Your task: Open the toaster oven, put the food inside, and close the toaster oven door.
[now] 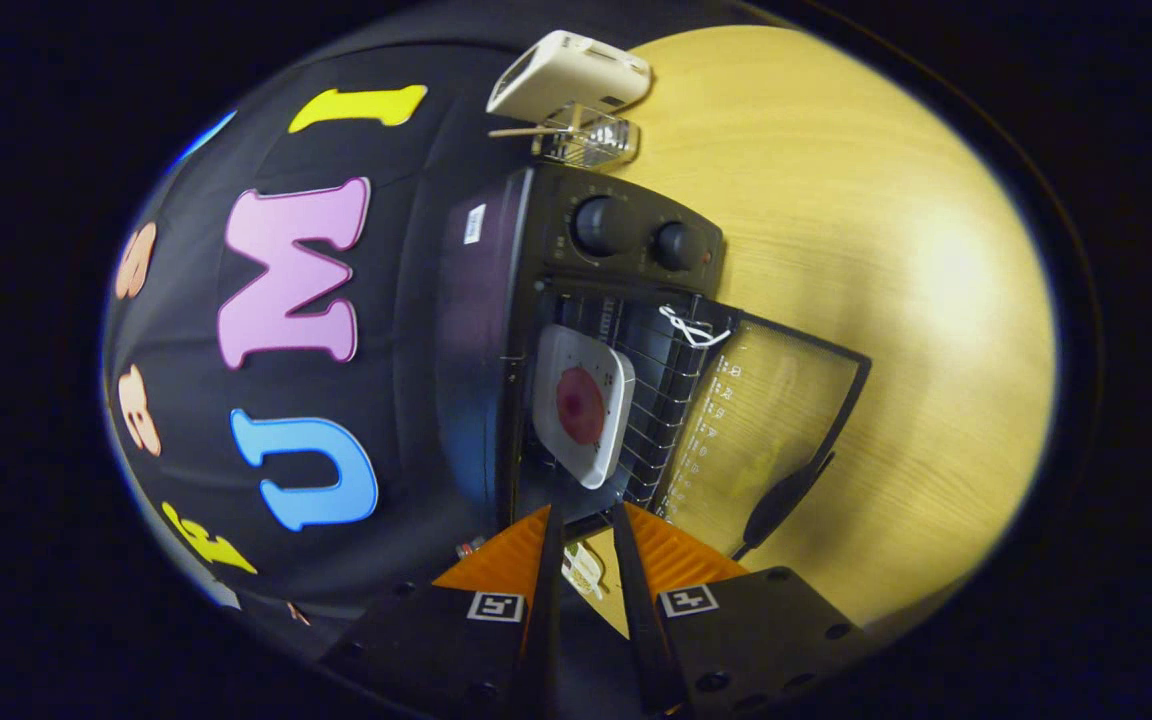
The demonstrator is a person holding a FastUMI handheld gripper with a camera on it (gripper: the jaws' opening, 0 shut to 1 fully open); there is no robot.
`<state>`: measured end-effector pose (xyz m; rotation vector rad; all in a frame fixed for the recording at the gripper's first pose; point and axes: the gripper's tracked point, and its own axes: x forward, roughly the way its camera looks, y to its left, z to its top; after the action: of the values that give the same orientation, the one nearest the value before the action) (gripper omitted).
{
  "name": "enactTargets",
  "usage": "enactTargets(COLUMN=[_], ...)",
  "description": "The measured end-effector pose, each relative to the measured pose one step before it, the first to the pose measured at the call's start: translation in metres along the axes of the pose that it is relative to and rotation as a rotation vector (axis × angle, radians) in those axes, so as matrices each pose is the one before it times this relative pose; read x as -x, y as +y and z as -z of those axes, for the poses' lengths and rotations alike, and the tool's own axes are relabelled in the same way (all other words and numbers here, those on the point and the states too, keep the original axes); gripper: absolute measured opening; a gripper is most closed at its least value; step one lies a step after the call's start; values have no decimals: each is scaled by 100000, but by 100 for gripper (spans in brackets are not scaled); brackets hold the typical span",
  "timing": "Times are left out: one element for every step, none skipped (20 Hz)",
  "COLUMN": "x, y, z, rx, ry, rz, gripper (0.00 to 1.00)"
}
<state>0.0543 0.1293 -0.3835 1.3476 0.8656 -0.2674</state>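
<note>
Toaster oven point(536, 300) sits just ahead of my gripper point(586, 515), its door point(766, 420) dropped fully open and lying flat beyond my fingertips, off to one side of them. My fingers point(548, 560) stand a narrow way apart with nothing between them; I have hold of nothing. Straight past the tips, the white plate point(581, 400) with the round reddish food point(581, 405) on it rests on the wire rack point(661, 410) inside the oven cavity, so by my reading the opening and the loading are both done. The step in hand is closing the door.

Farther out along the door, its dark handle point(786, 495) lies at the far edge, over the wooden table point(886, 250), and a bit of white cord point(691, 328) is tied near the hinge corner. The two control knobs point(636, 235) sit beyond that on the oven's front panel. Farthest off are a clear container point(591, 140) and a pale box-like device point(571, 75) by the cloth wall.

For the next move I judge I must swing the fingers off the plate's line and over toward the handle, get under or behind the door's free edge, then lift it through its arc until it meets the oven front, keeping clear of the rack and plate
</note>
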Motion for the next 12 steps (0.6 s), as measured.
enactTargets(x=[1156, 871, 744, 919, 307, 66, -72, -60, -283, -469, -596, -772], y=[-30, -253, -536, -501, -451, -235, -90, 2, -361, -687, -771, -853], z=[62, 436, 380, 126, 55, 929, 989, 1426, 1517, 1235, 1128, 1315], rx=[9646, 10476, 9935, 8996, 7545, 5058, 3455, 3423, 5078, 6341, 7221, 7435], ry=[438, 586, 425, -875, 432, 892, 2438, 3976, 3614, 2276, 1196, 2077], rz=[-109, 569, 1221, 2504, 1761, 1310, 528, -254, 1494, 2985, 3994, 4620], gripper=[35, 35, 51, 67, 83, 86, 98, 98, 98, 98, 99, 99])
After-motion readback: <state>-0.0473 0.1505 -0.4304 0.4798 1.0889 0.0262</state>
